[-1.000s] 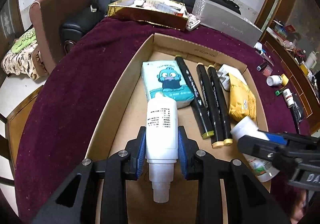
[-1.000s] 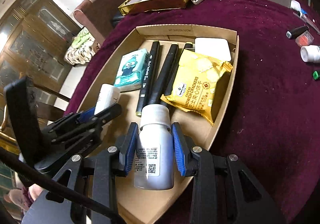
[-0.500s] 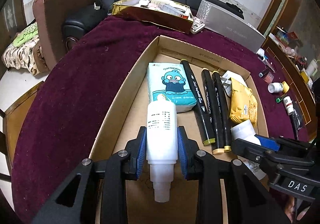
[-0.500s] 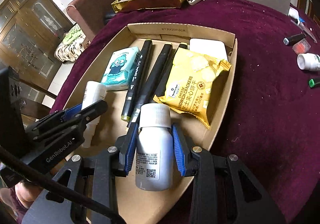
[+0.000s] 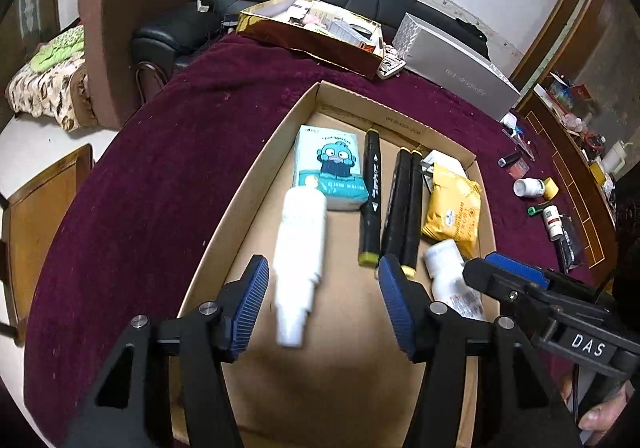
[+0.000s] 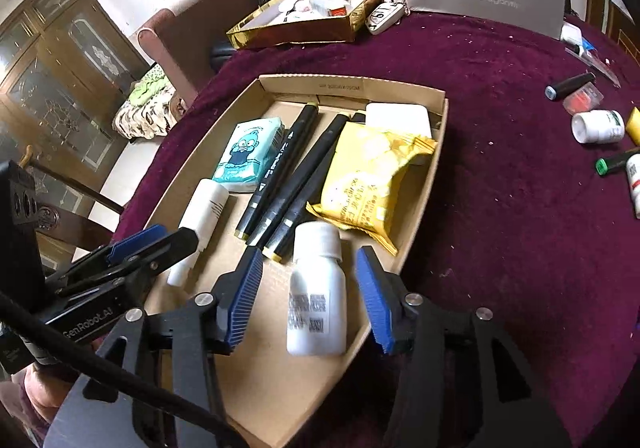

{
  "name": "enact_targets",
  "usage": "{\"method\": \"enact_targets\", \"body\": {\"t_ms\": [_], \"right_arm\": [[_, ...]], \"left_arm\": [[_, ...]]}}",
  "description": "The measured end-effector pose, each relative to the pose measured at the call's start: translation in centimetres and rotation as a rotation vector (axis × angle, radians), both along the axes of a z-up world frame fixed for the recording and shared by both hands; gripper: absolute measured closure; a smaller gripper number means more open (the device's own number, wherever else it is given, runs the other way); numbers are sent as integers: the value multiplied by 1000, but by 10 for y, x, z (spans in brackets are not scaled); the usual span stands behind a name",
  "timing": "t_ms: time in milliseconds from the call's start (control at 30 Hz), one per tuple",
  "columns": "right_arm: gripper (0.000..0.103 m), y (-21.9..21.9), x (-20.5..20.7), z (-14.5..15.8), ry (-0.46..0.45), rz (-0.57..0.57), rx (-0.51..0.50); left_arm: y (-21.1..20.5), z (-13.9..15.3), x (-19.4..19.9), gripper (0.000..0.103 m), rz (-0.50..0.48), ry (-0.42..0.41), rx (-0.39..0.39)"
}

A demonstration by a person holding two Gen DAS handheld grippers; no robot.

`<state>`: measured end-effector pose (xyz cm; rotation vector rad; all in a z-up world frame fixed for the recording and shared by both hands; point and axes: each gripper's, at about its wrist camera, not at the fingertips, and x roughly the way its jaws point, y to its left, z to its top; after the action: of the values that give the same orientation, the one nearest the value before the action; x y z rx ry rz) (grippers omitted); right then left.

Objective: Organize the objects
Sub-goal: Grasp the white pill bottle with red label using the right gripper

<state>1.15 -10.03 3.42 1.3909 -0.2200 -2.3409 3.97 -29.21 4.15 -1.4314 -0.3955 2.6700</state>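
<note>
A shallow cardboard tray [image 5: 256, 184] [image 6: 434, 176] lies on a maroon cloth. A slim white bottle [image 5: 300, 260] [image 6: 200, 220], blurred in the left wrist view, lies on the tray floor between the opening jaws of my left gripper [image 5: 320, 300], whose blue pads stand clear of it. A squat white pill bottle [image 6: 318, 292] [image 5: 452, 280] lies between the opening jaws of my right gripper [image 6: 310, 296], untouched by the pads. Also in the tray are a teal tissue pack [image 5: 330, 172], three black markers [image 5: 400, 212], a yellow cracker packet [image 6: 368, 180] and a white charger [image 6: 398, 120].
At the far edge stand a gold box [image 5: 312, 34] full of small items and a grey carton [image 5: 456, 68]. Loose to the right on the cloth are a white jar [image 6: 598, 126], a small marker [image 6: 570, 86] and other bits. An armchair [image 5: 132, 40] stands left.
Both grippers let go: the left opened off the slim white bottle and drew back a little, and the right opened off the pill bottle. Both bottles now lie in the tray.
</note>
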Motion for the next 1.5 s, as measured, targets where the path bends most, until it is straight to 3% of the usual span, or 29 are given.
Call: {"method": "enact_targets", "body": {"t_ms": [233, 433, 733, 900, 1167, 1333, 1500], "right_arm": [[55, 41, 17, 7, 24, -37, -15], [54, 121, 22, 6, 31, -182, -28], [50, 237, 30, 3, 45, -416, -49], [50, 277, 17, 8, 55, -488, -46], [50, 302, -11, 9, 66, -491, -17], [50, 302, -34, -3, 22, -451, -64], [50, 290, -64, -12, 8, -434, 29]], "left_arm": [[23, 30, 30, 51, -12, 80, 33], [92, 47, 44, 48, -162, 131, 14], [199, 36, 50, 48, -297, 179, -153], [225, 14, 35, 48, -335, 105, -135], [240, -33, 16, 48, -315, -36, -121], [247, -35, 20, 36, -339, 0, -142], [257, -40, 32, 28, -364, 54, -207]]}}
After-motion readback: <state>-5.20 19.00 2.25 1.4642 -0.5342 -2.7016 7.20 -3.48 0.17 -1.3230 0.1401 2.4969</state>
